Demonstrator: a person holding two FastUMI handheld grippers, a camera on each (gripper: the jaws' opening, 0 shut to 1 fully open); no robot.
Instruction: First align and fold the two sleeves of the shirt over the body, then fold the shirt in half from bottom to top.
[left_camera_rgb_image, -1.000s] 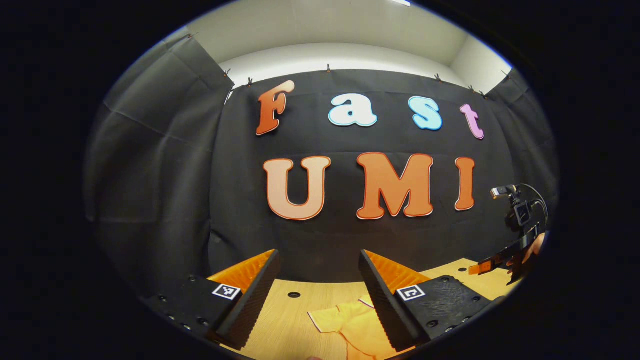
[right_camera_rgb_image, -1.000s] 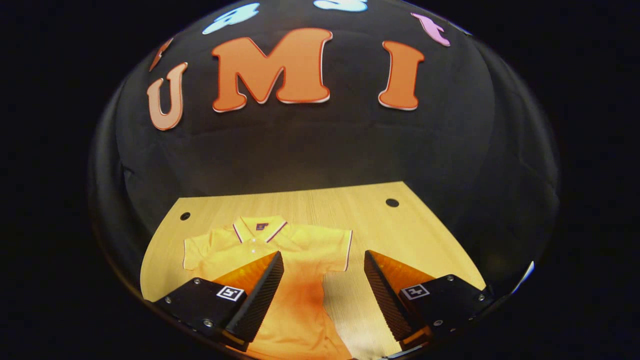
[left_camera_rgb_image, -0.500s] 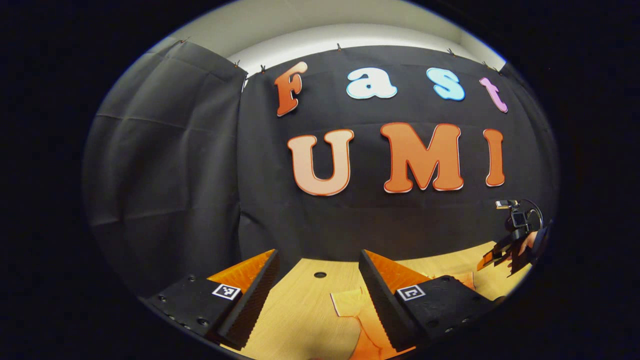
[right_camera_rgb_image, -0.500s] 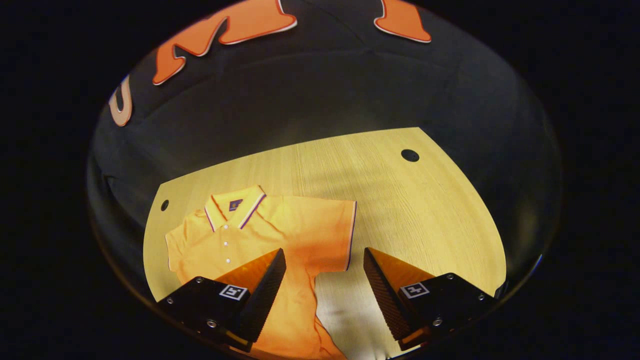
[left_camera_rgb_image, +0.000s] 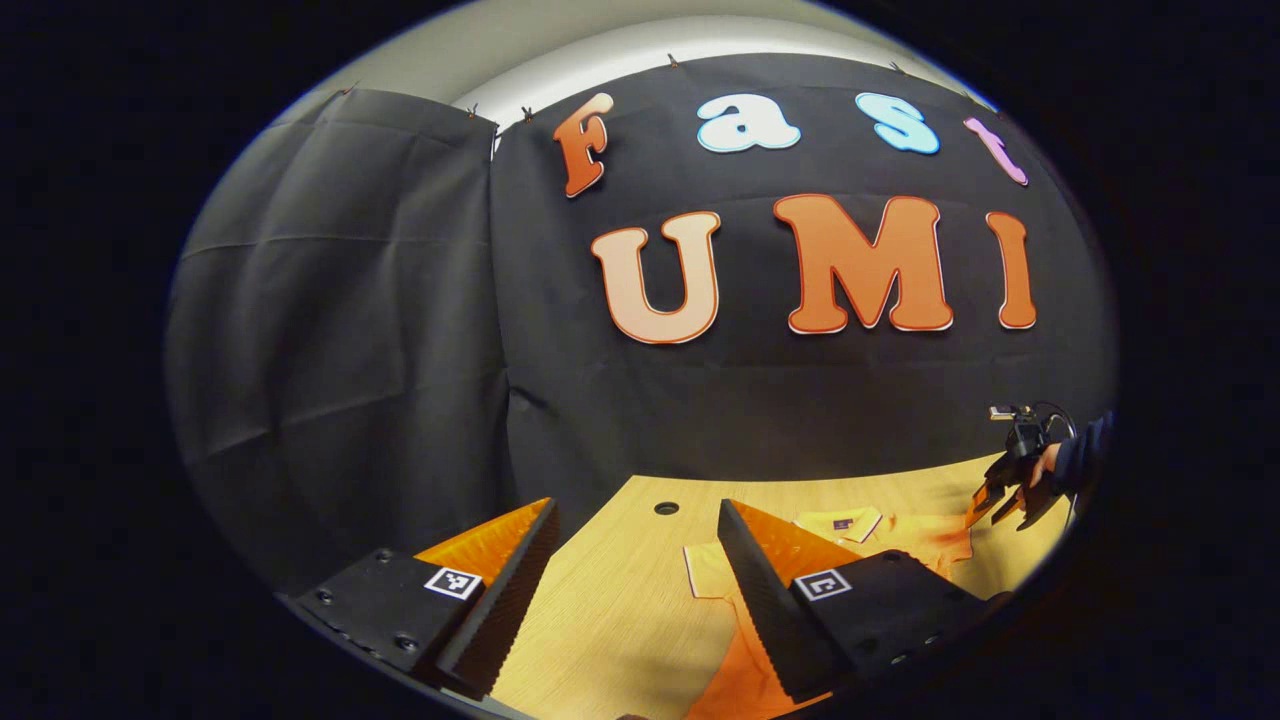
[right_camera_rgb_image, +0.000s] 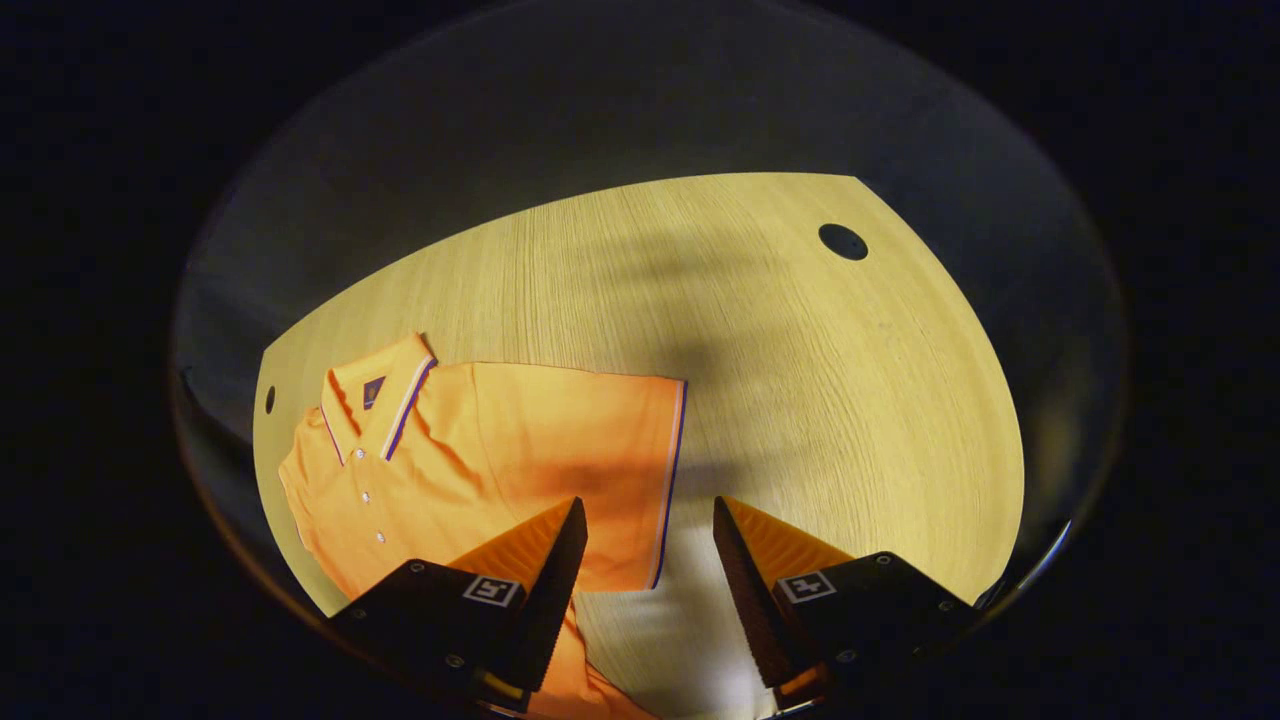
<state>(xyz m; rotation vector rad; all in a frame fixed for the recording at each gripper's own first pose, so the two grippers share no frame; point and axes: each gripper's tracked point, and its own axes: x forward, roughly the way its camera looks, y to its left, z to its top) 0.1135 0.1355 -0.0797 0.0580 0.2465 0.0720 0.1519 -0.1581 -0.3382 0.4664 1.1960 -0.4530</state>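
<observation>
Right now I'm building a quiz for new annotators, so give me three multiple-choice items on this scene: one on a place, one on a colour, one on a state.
1. Where does the shirt lie?
A. flat on the wooden table
B. hung on the wall
C. over a chair

2. What colour is the shirt?
A. blue
B. orange
C. white

3. How does the right gripper stand?
A. shut on the collar
B. shut on the hem
C. open, above the edge of the near sleeve

Answers:
1 A: it is spread on the tabletop.
2 B: the cloth is orange, with striped trim at collar and cuff.
3 C: a gap shows between its fingers, with the cuff below.
</observation>
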